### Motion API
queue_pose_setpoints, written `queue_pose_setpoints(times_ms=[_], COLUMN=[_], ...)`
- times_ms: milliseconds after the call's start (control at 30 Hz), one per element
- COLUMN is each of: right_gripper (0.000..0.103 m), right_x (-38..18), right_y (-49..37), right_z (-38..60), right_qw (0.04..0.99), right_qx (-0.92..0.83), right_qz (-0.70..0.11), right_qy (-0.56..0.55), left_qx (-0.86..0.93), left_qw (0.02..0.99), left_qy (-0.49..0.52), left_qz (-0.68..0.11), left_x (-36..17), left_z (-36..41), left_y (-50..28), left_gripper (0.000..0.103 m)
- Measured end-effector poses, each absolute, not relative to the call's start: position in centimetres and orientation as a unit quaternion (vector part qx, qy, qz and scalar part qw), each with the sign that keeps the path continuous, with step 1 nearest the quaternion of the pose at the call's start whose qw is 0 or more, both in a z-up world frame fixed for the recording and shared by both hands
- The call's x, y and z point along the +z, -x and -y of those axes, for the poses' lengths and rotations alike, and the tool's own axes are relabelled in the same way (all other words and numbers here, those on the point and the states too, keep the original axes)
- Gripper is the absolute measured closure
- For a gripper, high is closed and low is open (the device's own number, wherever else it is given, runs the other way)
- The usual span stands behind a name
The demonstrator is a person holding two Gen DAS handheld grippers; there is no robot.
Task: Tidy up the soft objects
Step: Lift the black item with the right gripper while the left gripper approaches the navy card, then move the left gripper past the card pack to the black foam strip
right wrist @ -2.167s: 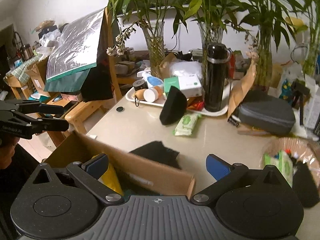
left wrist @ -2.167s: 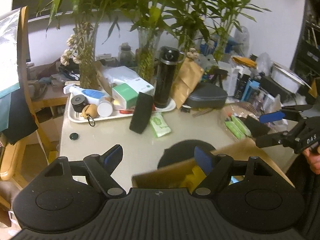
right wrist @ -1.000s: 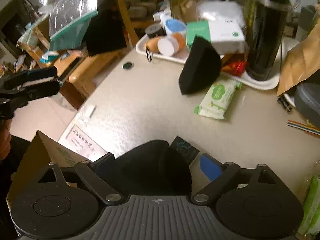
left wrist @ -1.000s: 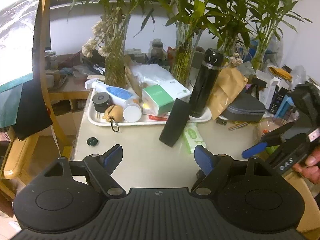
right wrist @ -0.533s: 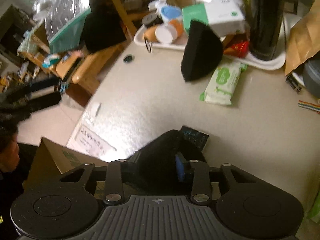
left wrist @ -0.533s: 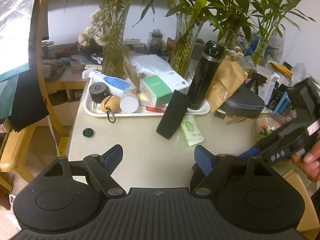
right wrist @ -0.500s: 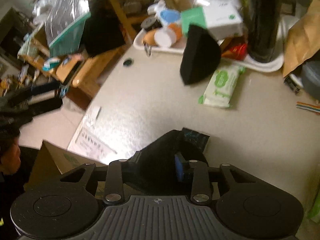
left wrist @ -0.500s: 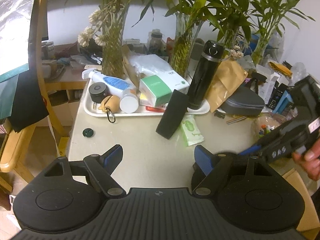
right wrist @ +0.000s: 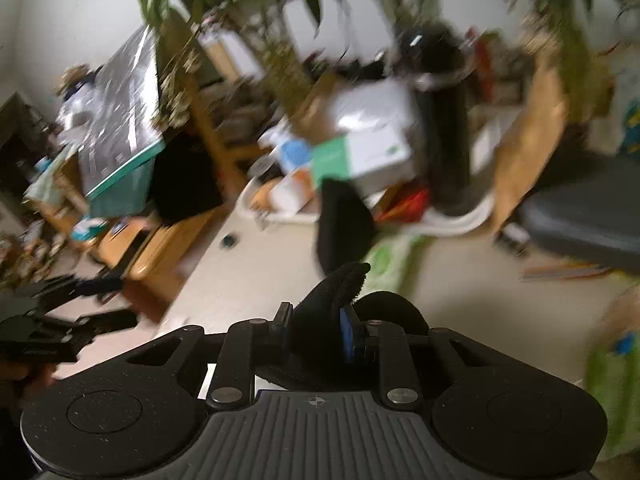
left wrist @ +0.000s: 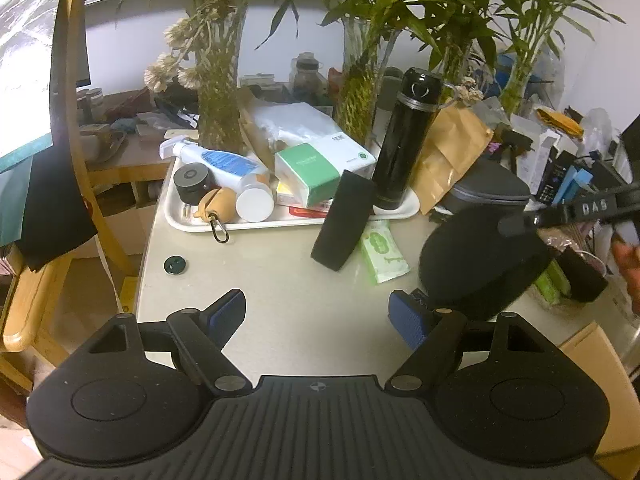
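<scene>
My right gripper (right wrist: 316, 330) is shut on a black soft cloth item (right wrist: 332, 300) and holds it above the beige table; the right wrist view is blurred by motion. In the left wrist view the same black item (left wrist: 484, 264) hangs rounded from the right gripper (left wrist: 516, 225) at the right, above the table. My left gripper (left wrist: 320, 314) is open and empty over the table's near edge. A black soft pouch (left wrist: 344, 220) leans on the white tray (left wrist: 188, 226). A green wipes pack (left wrist: 382, 250) lies beside it.
The tray holds a black flask (left wrist: 404, 142), a green-white box (left wrist: 312, 170), bottles and a small speaker. Vases with bamboo stand behind. A grey case (left wrist: 488, 192) and a brown paper bag (left wrist: 448, 152) sit right. A cardboard box corner (left wrist: 592, 364) is at lower right. A wooden chair (left wrist: 68, 168) stands left.
My right gripper has closed on the black cloth item and lifted it off the table, swinging upward fast. My left gripper has stayed open and nearly still.
</scene>
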State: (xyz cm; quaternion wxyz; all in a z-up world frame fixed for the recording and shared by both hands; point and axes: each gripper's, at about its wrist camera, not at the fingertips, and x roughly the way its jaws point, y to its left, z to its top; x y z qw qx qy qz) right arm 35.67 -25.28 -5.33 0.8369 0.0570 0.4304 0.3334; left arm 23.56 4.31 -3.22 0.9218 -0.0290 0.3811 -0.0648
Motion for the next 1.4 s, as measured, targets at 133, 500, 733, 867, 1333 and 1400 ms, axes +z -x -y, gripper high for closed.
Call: queue_pose_setpoints(times_ms=[133, 500, 733, 867, 1333, 1400], right_gripper=[0.076, 0.067, 0.035, 0.02, 0.015, 0.015], right_x=[-5.2, -10.9, -9.4, -9.4, -11.4, -11.8], right_y=[-34.7, -35.1, -34.5, -34.8, -35.6, -35.7], right_z=[24.5, 22.5, 24.0, 24.6, 24.8, 24.6], right_qw=[0.88, 0.823, 0.846, 0.853, 0.828, 0.823], right_qx=[0.287, 0.273, 0.271, 0.258, 0.265, 0.26], right_qz=[-0.376, -0.469, -0.436, -0.431, -0.483, -0.494], right_qy=[0.046, 0.169, 0.143, 0.138, 0.105, 0.11], left_qx=[-0.065, -0.071, -0.069, -0.071, -0.075, -0.075], left_qw=[0.922, 0.92, 0.919, 0.919, 0.916, 0.916], left_qy=[0.027, 0.026, 0.025, 0.025, 0.022, 0.021], left_qz=[-0.381, -0.384, -0.386, -0.387, -0.393, -0.394], left_x=[-3.3, -3.3, -3.4, -3.4, -3.5, -3.5], left_z=[-4.2, -3.9, -3.9, -3.9, -3.3, -3.3], left_y=[-23.6, -23.6, -23.7, -23.7, -23.9, -23.8], left_gripper=[0.024, 0.024, 0.024, 0.024, 0.024, 0.024])
